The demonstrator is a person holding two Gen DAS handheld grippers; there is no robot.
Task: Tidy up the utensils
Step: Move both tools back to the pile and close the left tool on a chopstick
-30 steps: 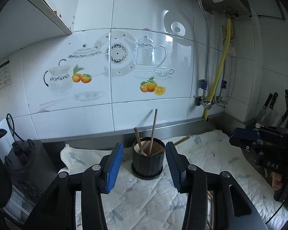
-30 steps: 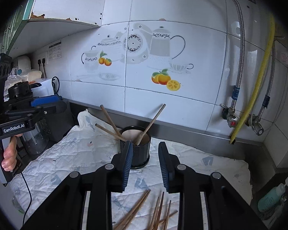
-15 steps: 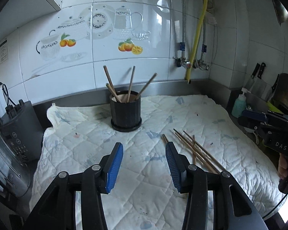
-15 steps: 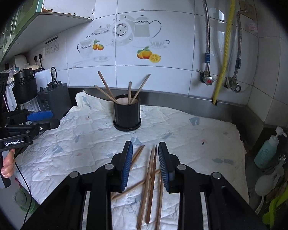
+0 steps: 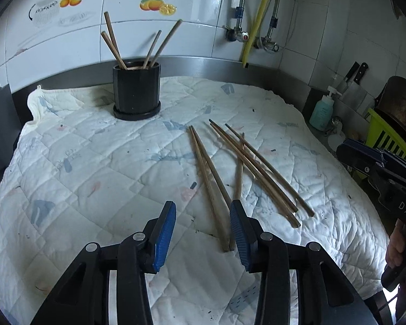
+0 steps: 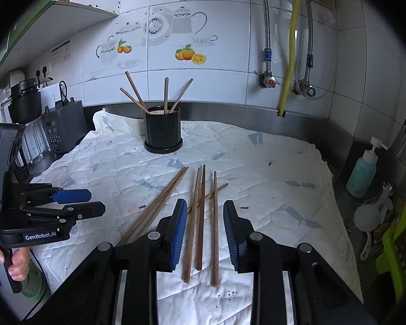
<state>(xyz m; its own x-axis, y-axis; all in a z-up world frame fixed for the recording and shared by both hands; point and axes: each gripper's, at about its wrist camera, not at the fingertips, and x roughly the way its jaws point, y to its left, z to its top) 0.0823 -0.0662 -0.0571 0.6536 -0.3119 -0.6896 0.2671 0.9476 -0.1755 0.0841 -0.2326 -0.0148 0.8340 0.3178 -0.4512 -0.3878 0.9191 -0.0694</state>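
A black round holder (image 5: 136,89) (image 6: 163,130) with several wooden chopsticks standing in it sits at the back of a white quilted cloth (image 5: 94,168) (image 6: 270,189). Several loose wooden chopsticks (image 5: 246,168) (image 6: 200,216) lie on the cloth nearer me. My left gripper (image 5: 203,227) is open and empty above the cloth, just left of the near ends of two chopsticks; it also shows in the right wrist view (image 6: 75,203). My right gripper (image 6: 204,230) is open and empty, its jaws either side of three chopsticks; it also shows in the left wrist view (image 5: 365,159).
A blender and black appliances (image 6: 40,135) stand at the cloth's left edge. A soap bottle (image 6: 362,170) (image 5: 322,111), knives (image 5: 356,73) and a green rack (image 6: 400,233) are on the right. Pipes and a yellow hose (image 6: 291,43) run down the tiled wall.
Both grippers have pulled back from the holder and dropped toward the loose chopsticks, which now lie close under the jaws. Both stay open.
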